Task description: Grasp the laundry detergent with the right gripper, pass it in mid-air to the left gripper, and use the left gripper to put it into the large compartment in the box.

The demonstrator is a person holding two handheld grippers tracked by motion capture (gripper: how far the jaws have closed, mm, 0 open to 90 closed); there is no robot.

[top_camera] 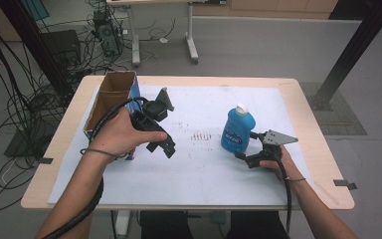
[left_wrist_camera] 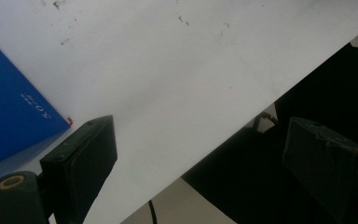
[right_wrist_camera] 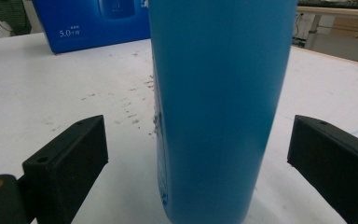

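One blue bottle point(top_camera: 238, 129) is seen upright on the white sheet point(top_camera: 204, 169), right of centre, between the spread jaws of the right gripper point(top_camera: 243, 158); no pad is pressed on it, so the grasp is judged not yet made. One open box point(top_camera: 110, 102) is set at the sheet's left edge. The left gripper point(top_camera: 161, 148) is held beside it, released and empty. Lifting and placing are judged left to do.

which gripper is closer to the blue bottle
Right. The right gripper sits right beside the blue bottle, open jaws on either side of it, not touching. The left gripper is across the white sheet, by the open box.
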